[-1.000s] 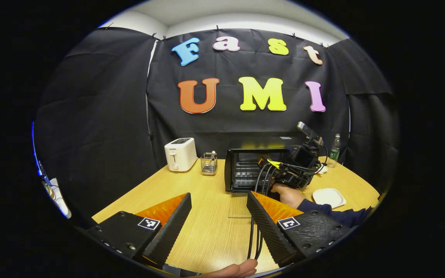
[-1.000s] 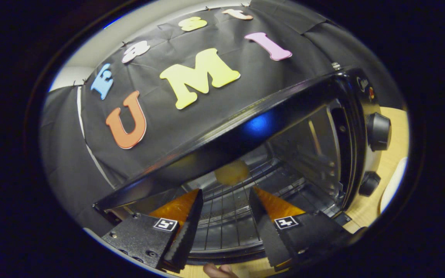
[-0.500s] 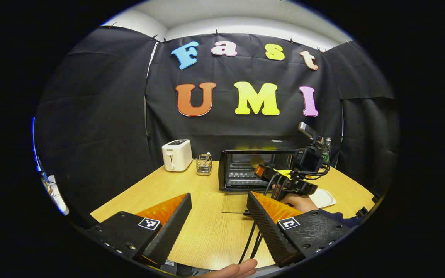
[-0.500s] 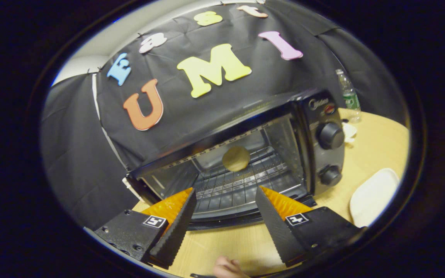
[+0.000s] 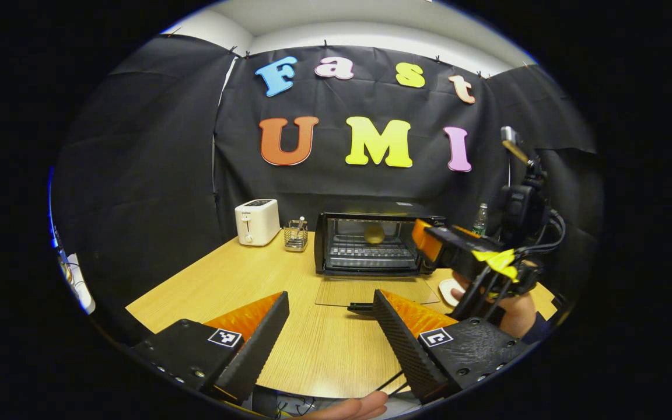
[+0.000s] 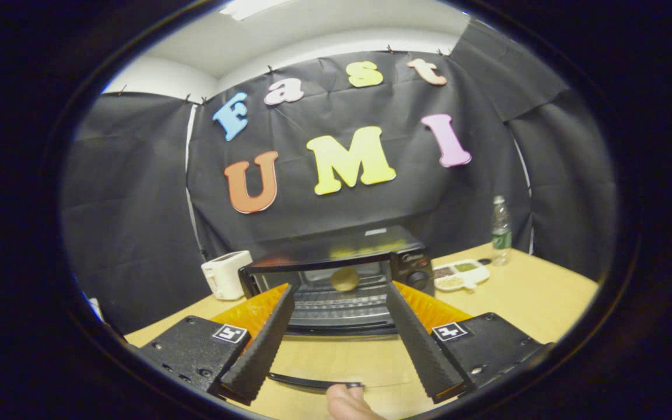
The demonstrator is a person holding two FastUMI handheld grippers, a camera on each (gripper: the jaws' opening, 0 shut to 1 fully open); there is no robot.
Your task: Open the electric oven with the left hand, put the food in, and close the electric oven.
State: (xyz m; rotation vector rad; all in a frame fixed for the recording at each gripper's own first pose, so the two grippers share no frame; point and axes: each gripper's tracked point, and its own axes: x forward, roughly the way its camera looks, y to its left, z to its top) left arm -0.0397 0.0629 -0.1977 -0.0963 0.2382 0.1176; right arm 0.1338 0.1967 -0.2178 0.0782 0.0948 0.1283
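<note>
The black electric oven (image 5: 365, 252) stands at the back of the wooden table with its glass door (image 5: 374, 290) folded down flat. A round yellowish piece of food (image 5: 374, 234) lies on the wire rack inside. My left gripper (image 5: 330, 332) hovers open over the table's near side, well short of the door, with nothing between its fingers. Farther right, a hand holds my right gripper (image 5: 424, 240) in the air in front of the oven. In the right gripper view, that gripper (image 6: 339, 344) is open and empty. It faces the oven (image 6: 336, 286), the food (image 6: 345, 279) and the door's handle (image 6: 312, 382) below.
A white toaster (image 5: 256, 221) and a wire utensil holder (image 5: 296, 235) stand left of the oven. A bottle (image 6: 500, 230) and a white compartment dish (image 6: 461, 273) are at its right. A white plate (image 5: 448, 289) lies near the door's right corner.
The right gripper has drawn back out of the oven and risen, leaving the food on the rack. The left gripper has backed off a little; the oven looks farther away.
</note>
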